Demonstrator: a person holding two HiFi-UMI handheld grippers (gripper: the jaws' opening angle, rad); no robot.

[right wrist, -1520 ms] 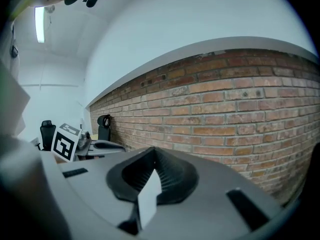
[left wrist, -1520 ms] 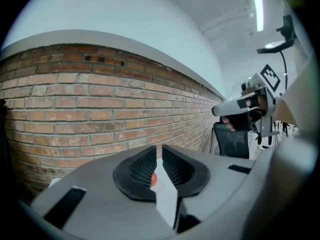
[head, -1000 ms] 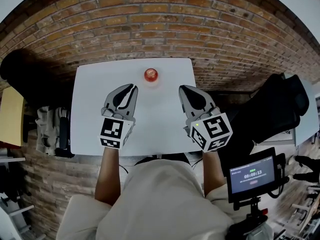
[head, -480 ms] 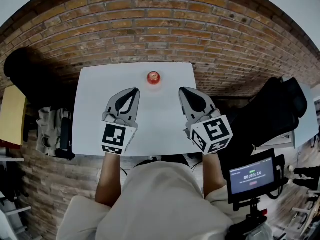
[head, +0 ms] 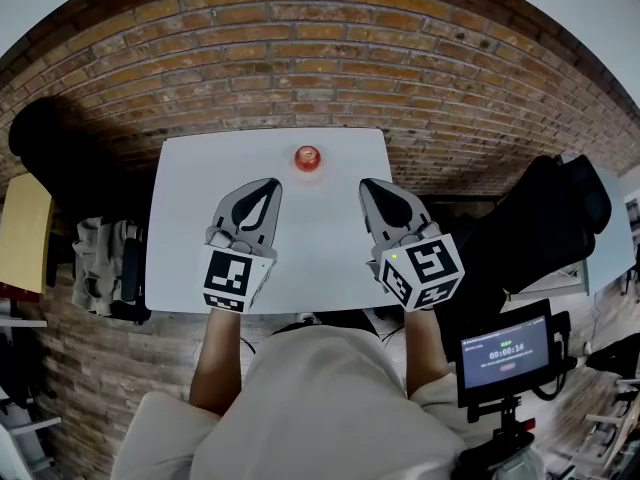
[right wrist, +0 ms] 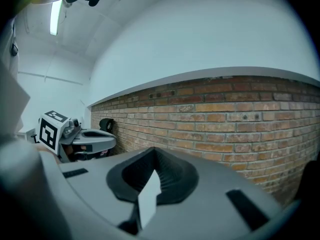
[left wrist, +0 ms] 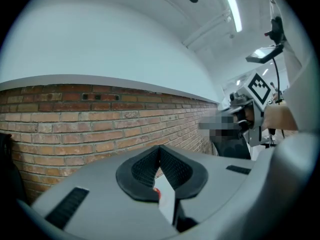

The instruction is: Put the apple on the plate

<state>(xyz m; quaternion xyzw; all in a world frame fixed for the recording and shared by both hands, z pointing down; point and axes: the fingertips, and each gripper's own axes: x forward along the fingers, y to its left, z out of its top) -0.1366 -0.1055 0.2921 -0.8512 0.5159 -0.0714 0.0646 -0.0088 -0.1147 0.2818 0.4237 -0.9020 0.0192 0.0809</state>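
Head view: white tabletop (head: 190,218) set against a brick wall (head: 300,58). Red apple (head: 307,157) sits near the tabletop's far edge, roughly centered, close to the wall. A faint pale round shape shows under it; cannot tell if that is the plate. Left hand-held gripper (head: 271,184) is over the tabletop, nearer the person than the apple and to its left, jaws together, nothing in them. Right hand-held gripper (head: 366,184) is level with it on the other side, to the apple's right, jaws also together and empty. Both are well apart from the apple, tips pointing toward the wall. Each marker cube faces the camera. Small screen (head: 505,351) on a stand at lower right, dark bag (head: 545,218) beside the tabletop on the right.

Left gripper view: jaws meet at the tips, black ribbed pads (left wrist: 142,171) closed into a heart-shaped outline, nothing clamped. Through the slit below, a sliver of white tabletop and a red speck of the apple. Brick wall ahead. Right hand-held gripper's marker cube shows at far right.

Right gripper view: jaws together at the tips, pads holding nothing, white tabletop sliver in the slit. Brick wall ahead. Left hand-held gripper shows at left with its marker cube.
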